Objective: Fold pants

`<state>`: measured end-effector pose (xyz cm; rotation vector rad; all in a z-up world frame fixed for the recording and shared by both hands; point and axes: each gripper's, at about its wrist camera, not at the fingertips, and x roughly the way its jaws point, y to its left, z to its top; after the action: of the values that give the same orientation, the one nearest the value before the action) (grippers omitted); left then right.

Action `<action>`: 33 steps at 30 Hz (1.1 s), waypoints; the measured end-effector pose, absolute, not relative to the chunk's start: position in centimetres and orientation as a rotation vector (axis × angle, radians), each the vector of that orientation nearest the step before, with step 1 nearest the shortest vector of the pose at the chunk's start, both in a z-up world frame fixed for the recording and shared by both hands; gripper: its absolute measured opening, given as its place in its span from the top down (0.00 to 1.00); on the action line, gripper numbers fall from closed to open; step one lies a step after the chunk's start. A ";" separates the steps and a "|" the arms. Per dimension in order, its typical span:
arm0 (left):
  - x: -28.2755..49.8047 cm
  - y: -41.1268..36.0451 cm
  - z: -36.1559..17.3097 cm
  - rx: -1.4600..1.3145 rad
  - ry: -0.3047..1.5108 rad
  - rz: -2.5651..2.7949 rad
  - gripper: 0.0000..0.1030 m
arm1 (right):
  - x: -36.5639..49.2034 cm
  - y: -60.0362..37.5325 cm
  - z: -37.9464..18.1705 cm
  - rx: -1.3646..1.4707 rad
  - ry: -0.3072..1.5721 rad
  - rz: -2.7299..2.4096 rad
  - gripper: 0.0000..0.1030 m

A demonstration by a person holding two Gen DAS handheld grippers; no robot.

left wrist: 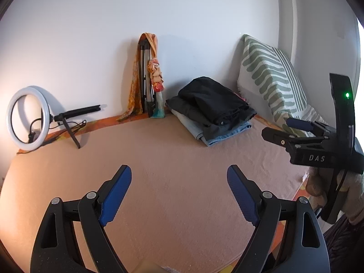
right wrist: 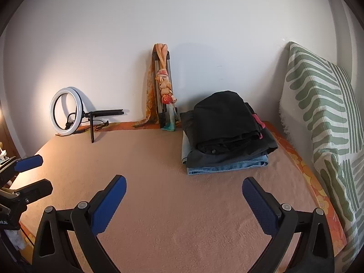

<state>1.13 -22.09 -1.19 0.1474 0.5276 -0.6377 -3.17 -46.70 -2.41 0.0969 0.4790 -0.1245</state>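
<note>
A stack of folded pants [left wrist: 211, 109] lies at the back of the bed: black pants on top, dark grey beneath, light blue jeans at the bottom. It also shows in the right wrist view [right wrist: 227, 132]. My left gripper [left wrist: 179, 177] is open and empty above the tan blanket [left wrist: 170, 159], well short of the stack. My right gripper [right wrist: 184, 188] is open and empty, in front of the stack. The right gripper also shows from the side in the left wrist view [left wrist: 293, 129]. The left gripper shows at the left edge of the right wrist view [right wrist: 34, 173].
A lit ring light [left wrist: 28, 118] on a small stand sits at the back left. A folded tripod with an orange scarf [left wrist: 147, 77] leans on the wall. A green-striped pillow [left wrist: 273, 79] stands at the right. The bed edge runs along the right [right wrist: 318, 193].
</note>
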 end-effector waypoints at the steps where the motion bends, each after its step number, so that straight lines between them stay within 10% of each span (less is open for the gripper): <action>1: 1.1 -22.1 -1.3 0.153 0.523 -0.636 0.16 | -3.2 -46.7 -2.5 0.098 0.481 -0.124 0.00; 33: 1.1 -22.0 -1.6 0.158 0.520 -0.652 0.16 | -3.0 -46.6 -2.9 0.099 0.490 -0.119 0.00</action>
<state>1.11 -21.96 -1.62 0.1577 0.5197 -0.6520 -2.98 -46.63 -2.91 0.0991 0.4898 -0.1194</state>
